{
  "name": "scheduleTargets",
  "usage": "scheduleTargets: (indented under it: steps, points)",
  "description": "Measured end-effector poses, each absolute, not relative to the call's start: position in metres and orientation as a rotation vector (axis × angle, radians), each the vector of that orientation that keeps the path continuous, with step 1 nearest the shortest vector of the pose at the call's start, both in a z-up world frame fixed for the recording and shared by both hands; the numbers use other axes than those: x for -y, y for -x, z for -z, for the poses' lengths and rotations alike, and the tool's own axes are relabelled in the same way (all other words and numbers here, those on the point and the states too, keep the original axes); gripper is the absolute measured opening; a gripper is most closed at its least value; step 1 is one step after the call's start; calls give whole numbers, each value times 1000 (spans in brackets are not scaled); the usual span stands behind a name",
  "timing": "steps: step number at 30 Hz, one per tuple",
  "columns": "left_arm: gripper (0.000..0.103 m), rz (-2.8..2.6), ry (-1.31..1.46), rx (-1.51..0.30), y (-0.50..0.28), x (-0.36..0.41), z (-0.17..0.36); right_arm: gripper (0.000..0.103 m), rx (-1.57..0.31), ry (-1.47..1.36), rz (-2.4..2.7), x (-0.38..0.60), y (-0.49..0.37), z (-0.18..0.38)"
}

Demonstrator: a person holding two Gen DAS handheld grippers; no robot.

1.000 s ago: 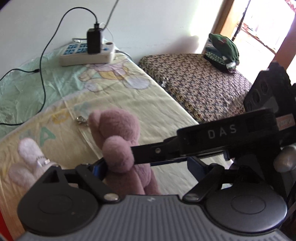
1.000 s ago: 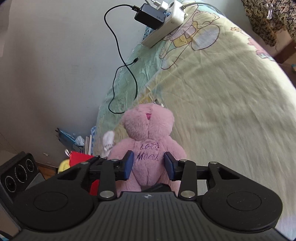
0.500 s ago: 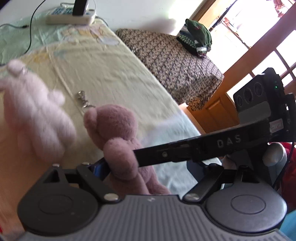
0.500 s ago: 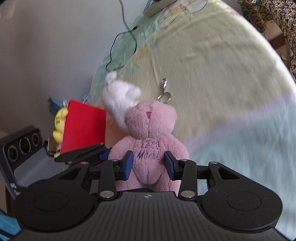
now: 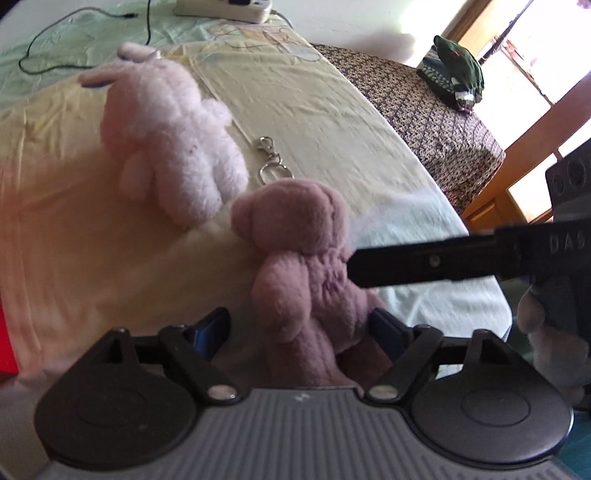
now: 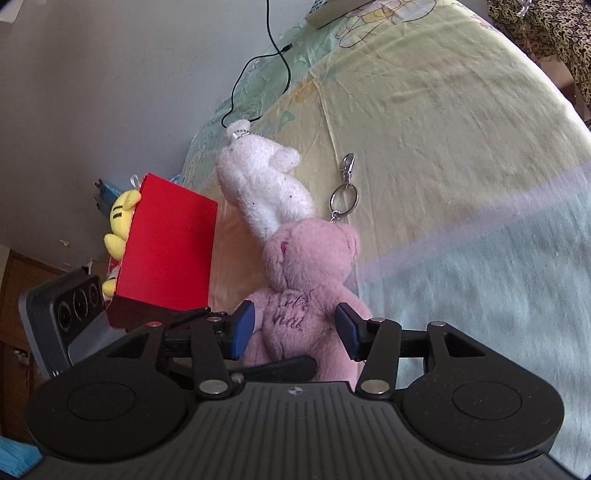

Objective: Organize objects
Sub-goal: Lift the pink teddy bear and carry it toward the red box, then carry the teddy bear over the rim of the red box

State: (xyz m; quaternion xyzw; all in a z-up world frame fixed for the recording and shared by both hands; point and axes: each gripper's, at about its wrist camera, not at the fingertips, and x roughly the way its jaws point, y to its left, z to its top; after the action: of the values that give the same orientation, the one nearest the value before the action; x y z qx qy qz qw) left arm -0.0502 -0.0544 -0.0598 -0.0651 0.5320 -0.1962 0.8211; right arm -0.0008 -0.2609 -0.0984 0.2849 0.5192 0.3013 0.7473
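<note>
- L tongs (image 5: 297, 328): jaws spread wide around the pink bear (image 5: 295, 236). There is a clear gap betw. the near blue pad and the bear's arm, so they are not gripping.
- R tongs (image 6: 295, 328): blue pads sit against both flanks of the pink bear (image 6: 310, 258) at belly level and grip it. One black finger (image 5: 424, 262) shows in the L view, its tip at the bear's chest.
- A hand (image 5: 550, 332) shows at the R edge of the L view, wrapped on the R tool's handle.
- The bear is upright, head tipped a little, w/ purple stitched lettering on its tummy. It sits at the bed's near edge, over the pale-blue part of the sheet (image 6: 480, 277).
- A keyring w/ clasp (image 6: 345, 192) runs from the bear's head and lies flat on the yellow sheet.
- White bunny plush (image 6: 266, 173) lies just behind the bear, touching its head in the R view. It has a bead chain at the top.
- Red box (image 6: 170, 243) is left of the bunny, tilted. A yellow plush (image 6: 120, 218) peeks out behind its far side.
- Power strip (image 5: 221, 5) is at the far end of the bed, w/ a black cable (image 6: 280, 55) looping over the green sheet.
- Patterned bench (image 5: 424, 103) is beside the bed, w/ a green folded cloth (image 5: 458, 74) on it.
</note>
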Motion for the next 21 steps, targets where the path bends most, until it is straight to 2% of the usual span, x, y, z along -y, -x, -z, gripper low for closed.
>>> scheduleTargets:
  steps: [4, 9, 12, 21]
  points:
    - [90, 429, 109, -1114, 50, 61, 59, 59, -1125, -624, -604, 268, 0, 100]
    - [82, 450, 92, -1105, 48, 67, 62, 59, -1188, -601, -645, 253, -4, 118]
    - [82, 423, 53, -1092, 49, 68, 62, 60, -1178, -605, -652, 246, -5, 116]
    - [82, 369, 48, -1095, 46, 56, 61, 53, -1249, -668, -716, 238, -4, 122]
